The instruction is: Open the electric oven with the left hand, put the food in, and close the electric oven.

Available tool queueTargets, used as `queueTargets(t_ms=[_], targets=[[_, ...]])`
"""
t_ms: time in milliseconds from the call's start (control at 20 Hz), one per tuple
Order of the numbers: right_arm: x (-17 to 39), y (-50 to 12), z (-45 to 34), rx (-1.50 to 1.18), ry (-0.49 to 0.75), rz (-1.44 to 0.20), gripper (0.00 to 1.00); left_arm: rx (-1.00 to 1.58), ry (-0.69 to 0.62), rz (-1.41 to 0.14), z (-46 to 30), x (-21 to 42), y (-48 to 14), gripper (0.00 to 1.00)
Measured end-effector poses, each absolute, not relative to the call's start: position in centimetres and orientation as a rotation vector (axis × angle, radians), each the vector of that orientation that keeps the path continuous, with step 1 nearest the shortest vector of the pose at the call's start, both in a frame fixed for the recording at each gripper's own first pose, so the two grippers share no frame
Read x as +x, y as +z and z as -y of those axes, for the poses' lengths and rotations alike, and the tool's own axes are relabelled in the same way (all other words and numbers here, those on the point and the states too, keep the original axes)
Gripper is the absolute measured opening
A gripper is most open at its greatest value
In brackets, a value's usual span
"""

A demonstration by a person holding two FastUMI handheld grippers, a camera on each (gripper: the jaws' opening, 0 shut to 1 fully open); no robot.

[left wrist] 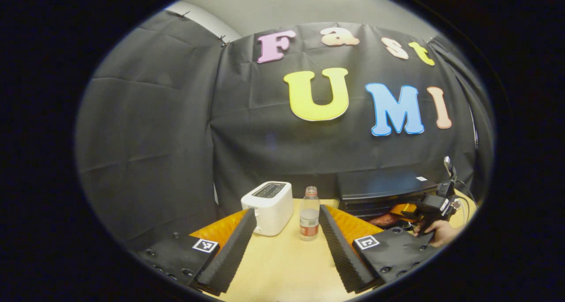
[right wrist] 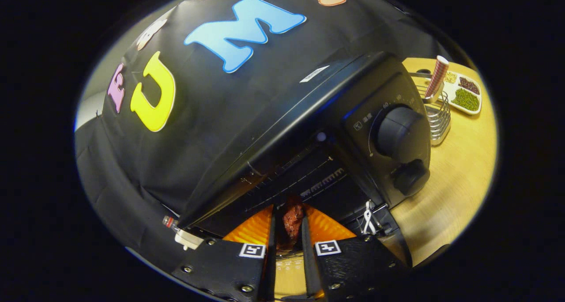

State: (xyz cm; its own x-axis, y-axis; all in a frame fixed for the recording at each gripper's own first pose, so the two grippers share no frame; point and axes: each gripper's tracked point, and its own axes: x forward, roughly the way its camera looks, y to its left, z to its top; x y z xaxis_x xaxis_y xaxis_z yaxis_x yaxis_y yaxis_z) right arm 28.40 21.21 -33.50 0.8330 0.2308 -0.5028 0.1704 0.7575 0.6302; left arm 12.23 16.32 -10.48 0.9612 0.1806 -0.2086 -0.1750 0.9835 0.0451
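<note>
The black electric oven (right wrist: pixel 309 116) stands tilted across the right gripper view, its cavity open and a wire rack (right wrist: pixel 304 178) showing inside. My right gripper (right wrist: pixel 289 213) is shut on a reddish-brown piece of food (right wrist: pixel 292 220), held right at the oven's mouth. Two knobs (right wrist: pixel 399 134) sit on the oven's right panel. In the left gripper view the oven (left wrist: pixel 384 187) is at the right, with a hand (left wrist: pixel 441 233) holding the other gripper (left wrist: pixel 430 207) at its front. My left gripper (left wrist: pixel 287 209) hangs open over the wooden table (left wrist: pixel 282 262), holding nothing.
A white toaster (left wrist: pixel 267 207) and a clear bottle (left wrist: pixel 309 213) stand ahead of the left gripper. Right of the oven are a wire rack (right wrist: pixel 439 114), a stack of cups (right wrist: pixel 437 74) and a tray of beans (right wrist: pixel 463 92).
</note>
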Motion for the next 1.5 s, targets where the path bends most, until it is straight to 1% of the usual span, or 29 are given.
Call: queueTargets(t_ms=[50, 150, 200, 300, 350, 450, 650, 700, 750, 950, 1050, 1100, 1150, 1200, 1300, 1400, 1450, 1500], targets=[[28.6, -33.9, -20.7, 0.672, 0.017, -0.59, 0.32, 0.025, 0.179, -0.216, -16.2, 12.2, -10.6, 0.96], [28.6, -33.0, -19.3, 0.591, 0.002, -0.543, 0.44, 0.026, 0.179, -0.214, -16.1, 12.2, -10.6, 0.96], [28.5, -32.1, -18.7, 0.565, 0.007, -0.521, 0.61, 0.024, 0.178, -0.214, -15.9, 12.1, -10.7, 0.96], [27.6, -31.1, -18.7, 0.538, 0.037, -0.504, 0.63, 0.016, 0.17, -0.22, -15.5, 12.0, -10.9, 0.96], [27.1, -30.6, -19.2, 0.531, 0.068, -0.514, 0.72, 0.012, 0.163, -0.221, -15.0, 12.0, -11.1, 0.96], [25.6, -30.3, -18.8, 0.46, 0.08, -0.515, 0.99, 0.005, 0.145, -0.218, -14.0, 12.2, -11.1, 0.96], [23.1, -27.9, -17.2, 0.335, 0.119, -0.483, 0.99, -0.007, 0.098, -0.229, -11.1, 12.2, -12.2, 0.96], [22.4, -27.1, -16.5, 0.302, 0.123, -0.47, 0.99, -0.01, 0.085, -0.238, -10.3, 12.1, -12.6, 1.0], [21.6, -26.3, -15.9, 0.271, 0.13, -0.456, 0.99, -0.013, 0.073, -0.248, -9.6, 12.0, -13.1, 0.96], [19.3, -23.0, -13.7, 0.168, 0.143, -0.391, 0.99, -0.013, 0.02, -0.294, -6.4, 11.1, -15.3, 1.0], [17.9, -21.6, -12.3, 0.121, 0.134, -0.362, 0.98, -0.021, -0.011, -0.317, -4.7, 10.8, -16.3, 1.0], [17.3, -20.9, -11.6, 0.103, 0.128, -0.35, 0.98, -0.024, -0.025, -0.329, -4.0, 10.7, -16.7, 0.96], [16.6, -20.2, -10.9, 0.088, 0.122, -0.339, 0.98, -0.026, -0.043, -0.343, -3.1, 10.8, -17.4, 0.96], [15.8, -19.6, -10.3, 0.078, 0.116, -0.331, 0.98, -0.025, -0.062, -0.361, -2.2, 10.8, -18.2, 1.0], [14.1, -18.5, -9.1, 0.063, 0.103, -0.314, 0.98, -0.027, -0.102, -0.408, -0.1, 10.8, -19.9, 0.96], [12.5, -17.4, -7.5, 0.045, 0.081, -0.298, 0.98, -0.035, -0.139, -0.46, 1.9, 10.6, -21.8, 0.97], [11.8, -16.8, -6.9, 0.04, 0.07, -0.291, 0.98, -0.031, -0.149, -0.483, 2.8, 10.5, -22.8, 1.0], [11.2, -16.4, -6.2, 0.037, 0.059, -0.285, 0.98, -0.021, -0.154, -0.505, 3.4, 10.4, -23.6, 0.97]])
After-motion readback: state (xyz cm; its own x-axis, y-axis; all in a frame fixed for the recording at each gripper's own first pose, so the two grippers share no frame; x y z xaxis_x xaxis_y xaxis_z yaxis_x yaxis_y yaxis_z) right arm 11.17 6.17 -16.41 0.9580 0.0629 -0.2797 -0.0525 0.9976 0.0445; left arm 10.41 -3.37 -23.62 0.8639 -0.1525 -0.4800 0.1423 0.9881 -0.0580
